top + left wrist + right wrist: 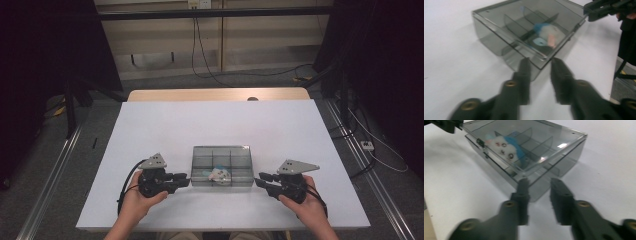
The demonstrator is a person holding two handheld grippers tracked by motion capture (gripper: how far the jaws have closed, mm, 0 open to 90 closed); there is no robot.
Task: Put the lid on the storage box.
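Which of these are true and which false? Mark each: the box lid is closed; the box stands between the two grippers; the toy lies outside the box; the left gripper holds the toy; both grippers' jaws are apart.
1. The lid of the clear box is closed. True.
2. The box stands between the left gripper and the right gripper. True.
3. The small toy lies outside the box. False: it lies inside, under the lid.
4. The left gripper holds the toy. False: nothing is between its jaws; they point at a box corner.
5. Both grippers' jaws are apart. True.
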